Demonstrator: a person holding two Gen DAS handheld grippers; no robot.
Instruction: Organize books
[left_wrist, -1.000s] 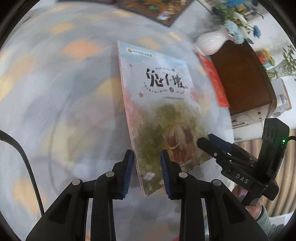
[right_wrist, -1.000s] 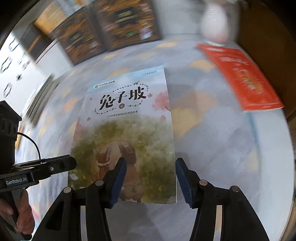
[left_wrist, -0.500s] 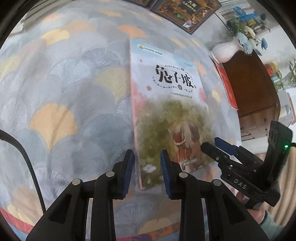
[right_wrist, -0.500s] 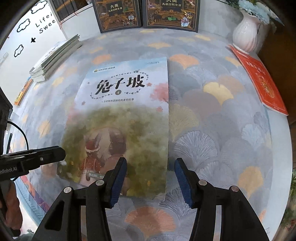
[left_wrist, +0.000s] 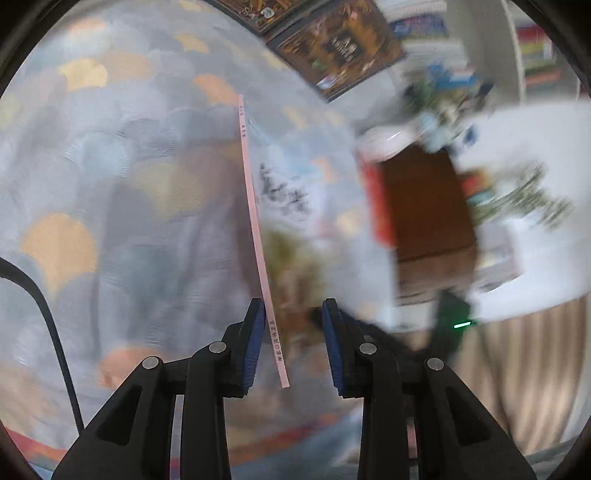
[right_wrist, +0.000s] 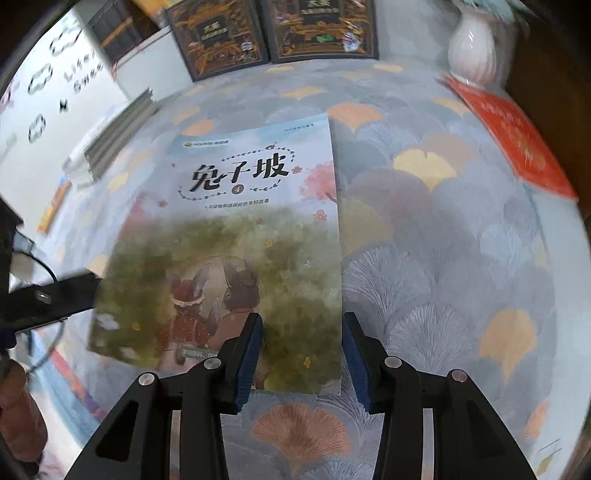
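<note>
While right tongs (right_wrist: 301, 350) close around glossy book (right_wrist: 236, 236) (thin, rectangular), left tongs (left_wrist: 291, 347) narrow.

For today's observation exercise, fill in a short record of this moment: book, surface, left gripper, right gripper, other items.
book: rabbit-cover picture book, left edge raised
surface: fan-patterned cloth
left gripper: open astride the book's pink spine
right gripper: closing around the book's near right corner, pads not touching it
other items: white vase, red booklet, book stack

Soft, even indoor light; both fisheye views bend at the rims. The left view is heavily motion-blurred, perhaps worst on its right side.
</note>
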